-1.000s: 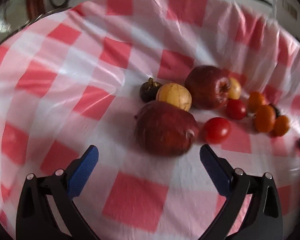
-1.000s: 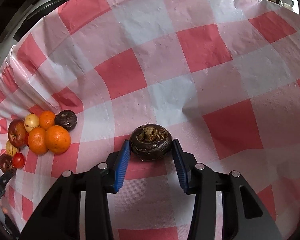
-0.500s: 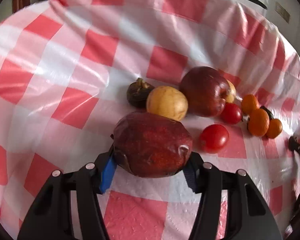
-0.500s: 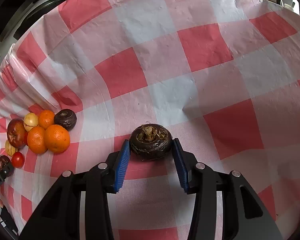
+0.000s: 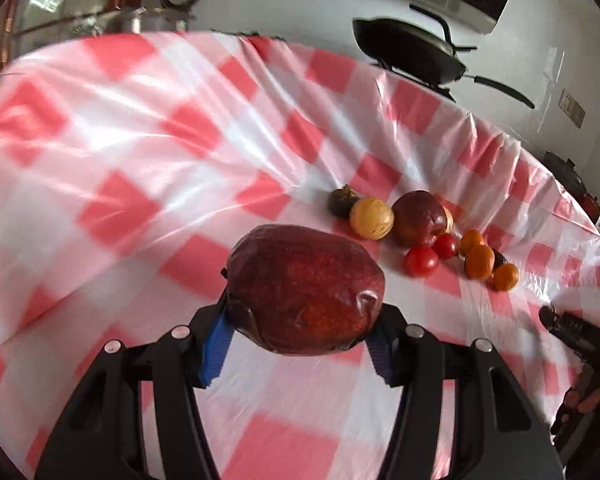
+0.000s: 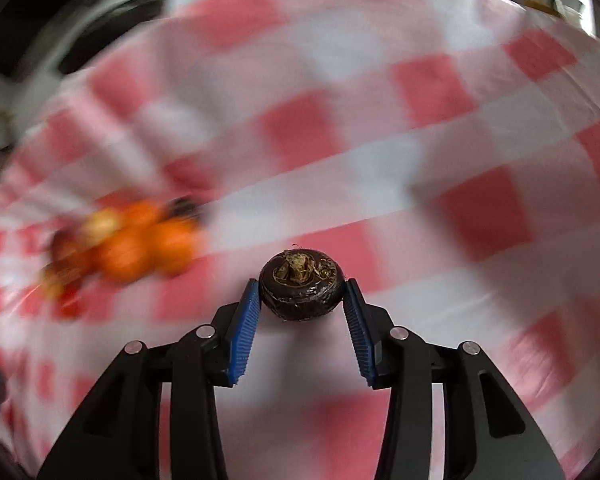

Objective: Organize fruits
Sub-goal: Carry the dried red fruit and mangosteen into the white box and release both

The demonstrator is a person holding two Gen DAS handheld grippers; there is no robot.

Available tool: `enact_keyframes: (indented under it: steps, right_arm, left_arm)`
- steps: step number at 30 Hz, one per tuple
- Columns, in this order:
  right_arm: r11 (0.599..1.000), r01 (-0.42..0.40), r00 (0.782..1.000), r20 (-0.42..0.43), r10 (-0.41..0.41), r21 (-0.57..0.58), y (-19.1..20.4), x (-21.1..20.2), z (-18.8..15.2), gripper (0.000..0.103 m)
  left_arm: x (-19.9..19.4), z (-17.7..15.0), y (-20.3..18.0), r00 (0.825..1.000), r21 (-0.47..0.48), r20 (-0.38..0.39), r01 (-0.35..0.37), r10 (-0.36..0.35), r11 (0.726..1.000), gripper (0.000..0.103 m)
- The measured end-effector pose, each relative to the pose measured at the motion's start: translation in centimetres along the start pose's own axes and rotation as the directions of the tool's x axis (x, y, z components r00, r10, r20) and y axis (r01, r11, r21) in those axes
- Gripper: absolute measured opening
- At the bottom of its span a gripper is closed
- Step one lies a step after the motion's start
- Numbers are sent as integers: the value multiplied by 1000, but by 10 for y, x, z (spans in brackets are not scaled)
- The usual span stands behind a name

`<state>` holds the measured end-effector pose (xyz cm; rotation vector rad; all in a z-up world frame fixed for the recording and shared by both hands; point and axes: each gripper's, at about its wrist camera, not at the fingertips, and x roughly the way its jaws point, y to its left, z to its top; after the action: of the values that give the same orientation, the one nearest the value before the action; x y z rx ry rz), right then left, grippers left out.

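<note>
Red apple [image 5: 304, 290] clamped in left tongs [image 5: 298, 344] | dark mangosteen [image 6: 302, 284] clamped in right tongs [image 6: 302, 330]

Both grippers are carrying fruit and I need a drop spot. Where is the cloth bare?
Bare red-and-white checked tablecloth spreads left of the fruit cluster, from the small dark mangosteen outward, and under the large dark red apple in the left gripper. It is crowded from the yellow round fruit through the cherry tomatoes to the oranges.
</note>
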<state>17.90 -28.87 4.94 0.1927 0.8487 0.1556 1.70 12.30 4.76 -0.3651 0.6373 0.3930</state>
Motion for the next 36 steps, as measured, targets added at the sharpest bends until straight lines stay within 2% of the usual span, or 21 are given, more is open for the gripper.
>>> enact_keyframes:
  steps: [4, 6, 11, 13, 22, 25, 31, 36]
  right_arm:
    - [986, -133, 991, -7, 133, -102, 61, -32, -31, 43]
    - [968, -200, 980, -28, 198, -152, 90, -48, -54, 43]
    - [925, -305, 952, -88, 293, -225, 127, -79, -108, 43]
    - [910, -334, 942, -106, 318, -246, 137, -91, -123, 43]
    - [802, -435, 900, -159, 407, -409, 184, -144, -190, 43]
    - [774, -448, 893, -174, 416, -449, 196, -154, -206, 43]
    - [670, -485, 868, -215, 448, -561, 232, -181, -253, 43]
    - [570, -531, 832, -259, 491, -627, 260, -202, -286, 43]
  left_arm:
    - [-28, -19, 18, 1000, 10, 0, -9, 9, 1000, 58]
    - [-42, -31, 29, 1000, 18, -1, -12, 12, 1000, 58]
    - [-70, -62, 57, 999, 23, -22, -27, 27, 999, 58]
    - [-84, -72, 70, 1000, 2, -29, -5, 5, 1000, 58]
    - [-145, -97, 118, 999, 1, 29, -44, 44, 999, 58]
    - [-158, -105, 130, 998, 5, 34, -47, 47, 999, 58]
    - [-187, -121, 155, 996, 21, 72, -57, 55, 998, 58]
    - [-211, -140, 185, 994, 6, 83, -75, 74, 997, 58]
